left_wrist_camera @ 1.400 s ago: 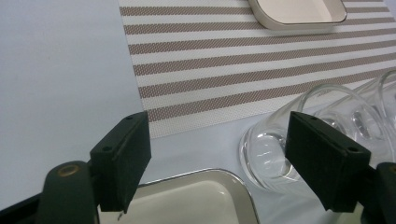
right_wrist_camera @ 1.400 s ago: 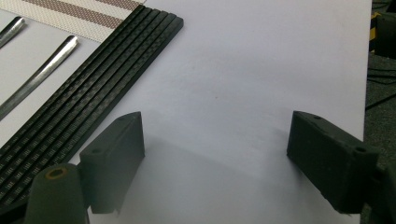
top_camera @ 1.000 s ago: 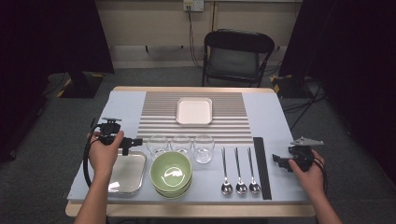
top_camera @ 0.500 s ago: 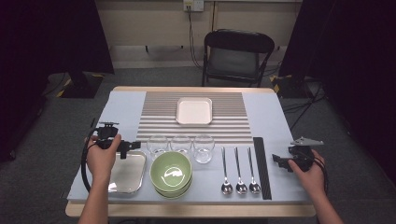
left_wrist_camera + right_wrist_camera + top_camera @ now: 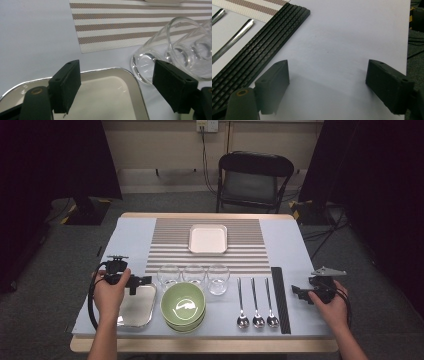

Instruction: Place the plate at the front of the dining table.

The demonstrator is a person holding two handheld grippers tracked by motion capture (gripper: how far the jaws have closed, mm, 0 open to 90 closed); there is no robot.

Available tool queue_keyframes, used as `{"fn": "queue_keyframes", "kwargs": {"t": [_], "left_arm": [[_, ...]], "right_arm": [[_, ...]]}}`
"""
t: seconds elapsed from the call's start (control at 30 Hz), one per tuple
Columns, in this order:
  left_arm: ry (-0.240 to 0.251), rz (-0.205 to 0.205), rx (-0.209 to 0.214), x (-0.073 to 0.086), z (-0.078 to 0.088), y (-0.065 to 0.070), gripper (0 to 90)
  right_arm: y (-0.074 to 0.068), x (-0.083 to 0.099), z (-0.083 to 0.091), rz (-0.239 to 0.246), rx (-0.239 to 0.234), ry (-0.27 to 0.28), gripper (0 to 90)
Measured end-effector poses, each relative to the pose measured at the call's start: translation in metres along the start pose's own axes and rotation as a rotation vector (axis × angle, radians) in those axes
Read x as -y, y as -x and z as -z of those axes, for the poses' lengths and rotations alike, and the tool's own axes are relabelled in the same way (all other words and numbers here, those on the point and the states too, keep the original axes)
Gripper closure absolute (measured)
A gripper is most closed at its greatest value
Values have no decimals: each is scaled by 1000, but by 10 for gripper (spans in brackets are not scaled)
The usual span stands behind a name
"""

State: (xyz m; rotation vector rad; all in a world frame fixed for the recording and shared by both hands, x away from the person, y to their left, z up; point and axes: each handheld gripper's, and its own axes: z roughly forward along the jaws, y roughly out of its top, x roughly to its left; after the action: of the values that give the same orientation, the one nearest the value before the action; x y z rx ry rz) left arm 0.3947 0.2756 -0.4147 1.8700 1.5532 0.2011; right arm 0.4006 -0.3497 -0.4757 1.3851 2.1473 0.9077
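Note:
My left gripper [image 5: 137, 282] hovers open over the far edge of a silver tray [image 5: 131, 312] at the table's front left. In the left gripper view the left gripper [image 5: 117, 75] has nothing between its fingers, with the silver tray [image 5: 110, 95] below and a clear glass [image 5: 150, 57] just off the right finger. My right gripper [image 5: 299, 294] stands open at the front right, beside a black ribbed strip [image 5: 280, 300]. In the right gripper view the right gripper [image 5: 327, 80] spans bare tabletop, with the black strip [image 5: 262, 50] to its left.
Three clear glasses [image 5: 193, 272] stand in a row behind a green bowl [image 5: 184, 305]. Three spoons [image 5: 256, 302] lie left of the black strip. A white square plate [image 5: 207, 239] rests on a striped placemat [image 5: 165, 245]. A chair [image 5: 255, 175] stands beyond the table.
My left gripper has drifted slightly toward the front edge, over the tray. The right gripper has stayed in place.

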Motion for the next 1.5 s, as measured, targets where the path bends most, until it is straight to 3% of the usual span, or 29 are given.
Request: {"fn": "queue_keyframes", "kwargs": {"t": [0.27,0.43,0.67,0.93,1.5], "left_arm": [[-2,-10,7,2,1,0,228],[8,4,12,4,4,-3,228],[9,-5,-1,5,3,-3,228],[5,-3,-5,8,3,-4,227],[8,-12,7,9,4,-2,226]], "right_arm": [[0,0,0,1,-1,0,180],[0,-1,0,7,-3,-4,177],[0,-7,0,-5,-37,-24,174],[-7,-19,2,42,-51,-38,173],[-26,-41,5,92,-104,-42,171]]}}
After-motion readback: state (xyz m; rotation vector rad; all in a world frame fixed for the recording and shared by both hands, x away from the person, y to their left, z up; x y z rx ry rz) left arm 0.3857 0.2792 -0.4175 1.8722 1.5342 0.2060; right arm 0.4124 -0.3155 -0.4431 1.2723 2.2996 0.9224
